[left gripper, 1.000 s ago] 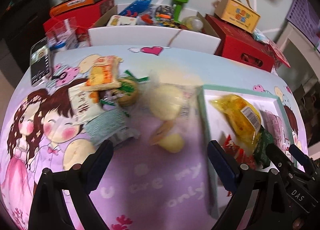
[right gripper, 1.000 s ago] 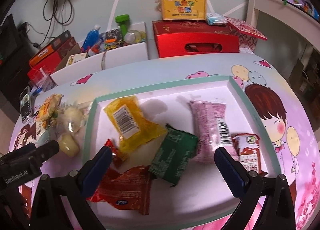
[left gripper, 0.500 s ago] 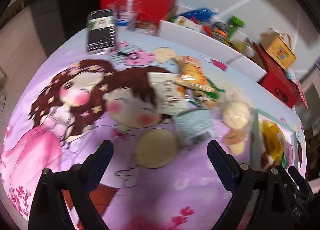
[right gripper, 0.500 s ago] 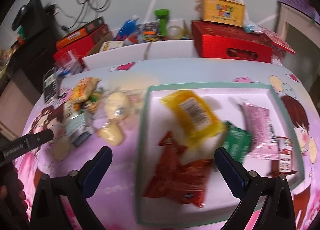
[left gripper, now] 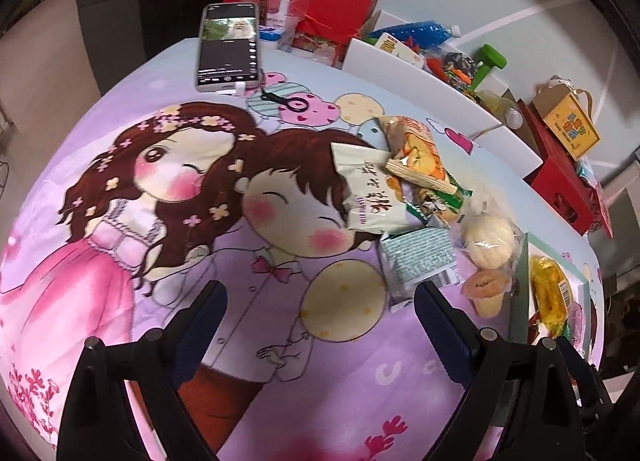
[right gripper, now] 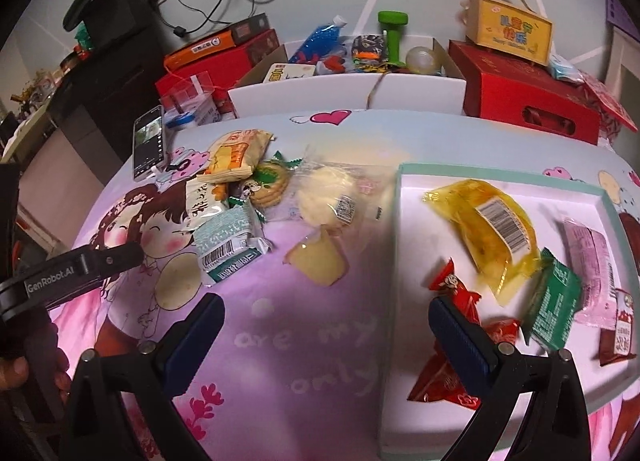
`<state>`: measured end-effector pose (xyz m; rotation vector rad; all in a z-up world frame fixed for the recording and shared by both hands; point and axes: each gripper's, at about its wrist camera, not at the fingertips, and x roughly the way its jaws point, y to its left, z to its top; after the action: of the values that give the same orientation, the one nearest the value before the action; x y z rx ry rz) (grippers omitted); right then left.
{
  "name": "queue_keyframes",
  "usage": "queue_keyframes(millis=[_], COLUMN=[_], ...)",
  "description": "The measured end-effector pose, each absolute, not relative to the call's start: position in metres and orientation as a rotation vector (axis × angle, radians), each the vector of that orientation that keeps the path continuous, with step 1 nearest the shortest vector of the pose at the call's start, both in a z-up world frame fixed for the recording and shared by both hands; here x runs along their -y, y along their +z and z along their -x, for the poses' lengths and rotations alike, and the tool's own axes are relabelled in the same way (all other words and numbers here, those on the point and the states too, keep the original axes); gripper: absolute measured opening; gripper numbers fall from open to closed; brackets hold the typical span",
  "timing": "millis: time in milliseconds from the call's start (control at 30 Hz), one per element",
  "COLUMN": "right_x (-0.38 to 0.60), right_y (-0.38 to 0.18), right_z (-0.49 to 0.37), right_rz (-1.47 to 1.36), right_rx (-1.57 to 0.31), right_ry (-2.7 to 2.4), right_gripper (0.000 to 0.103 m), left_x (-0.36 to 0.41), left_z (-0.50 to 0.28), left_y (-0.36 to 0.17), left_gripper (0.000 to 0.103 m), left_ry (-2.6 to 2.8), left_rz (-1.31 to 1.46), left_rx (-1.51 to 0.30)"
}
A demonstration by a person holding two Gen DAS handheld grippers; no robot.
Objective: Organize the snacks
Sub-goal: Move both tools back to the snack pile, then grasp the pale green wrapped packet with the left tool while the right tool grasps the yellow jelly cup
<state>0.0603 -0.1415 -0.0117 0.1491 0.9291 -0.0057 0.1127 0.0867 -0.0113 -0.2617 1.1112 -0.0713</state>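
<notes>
Both claws have swung left off the tray (right gripper: 400, 221): the left claw (left gripper: 320, 301) and right claw (right gripper: 326, 313) gape, gripping nothing. Ahead of them about seven snacks (right gripper: 236, 197) overlap, edges hidden. Right of the right claw, six packets (right gripper: 492, 221) lie trayed, one cut off.

Left gripper (left gripper: 320, 311): jaws wide apart, nothing between them, above a cartoon tablecloth (left gripper: 168, 197).
Snack pile, right of centre: white packet (left gripper: 370, 197), orange packet (left gripper: 420, 159) lying over its top edge, teal packet (left gripper: 420, 263) just below, bun in clear wrap (left gripper: 490, 241), jelly cup (left gripper: 486, 293) beside it.
Tray (left gripper: 520, 313), far right: yellow packet (left gripper: 550, 295) inside.
Phone (left gripper: 229, 47): flat at far edge, screen lit.
Beyond the table: red boxes (left gripper: 320, 9), white bin (left gripper: 432, 79) of oddments.
</notes>
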Motion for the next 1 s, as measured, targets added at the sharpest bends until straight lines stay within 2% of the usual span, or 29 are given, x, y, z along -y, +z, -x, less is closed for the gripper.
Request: queue_keyframes(millis=[267, 400, 567, 633, 767, 900, 1000], right_x=[0.142, 0.138, 0.135, 0.136, 0.135, 0.131, 0.128], right_y=[-0.015, -0.018, -0.022, -0.025, -0.031, -0.038, -0.045], right_z=[-0.068, -0.075, -0.085, -0.091, -0.103, -0.113, -0.119], right_rz=[-0.123, -0.103, -0.086, -0.080, -0.070, -0.044, -0.028], right_rx=[-0.921, -0.928, -0.929, -0.939, -0.954, -0.967, -0.982], right_ry=[0.028, 0.041, 0.060, 0.060, 0.067, 0.074, 0.075], right_gripper=[0.102, 0.093, 0.088, 0.081, 0.079, 0.071, 0.071], left_x=[-0.063, -0.052, -0.038, -0.033, -0.027, -0.021, -0.014], left_z=[-0.129, -0.141, -0.154, -0.159, -0.166, -0.171, -0.174], left_y=[-0.015, -0.015, -0.017, -0.021, -0.035, -0.045, -0.052], left_gripper=[0.095, 0.095, 0.095, 0.095, 0.095, 0.095, 0.094], left_ry=[-0.136, -0.157, -0.203, -0.211, -0.211, -0.205, -0.211], left_rz=[0.269, 0.263, 0.268, 0.261, 0.248, 0.233, 0.215], left_rx=[-1.128, -1.124, -1.113, -1.116, -1.145, -1.160, -1.170])
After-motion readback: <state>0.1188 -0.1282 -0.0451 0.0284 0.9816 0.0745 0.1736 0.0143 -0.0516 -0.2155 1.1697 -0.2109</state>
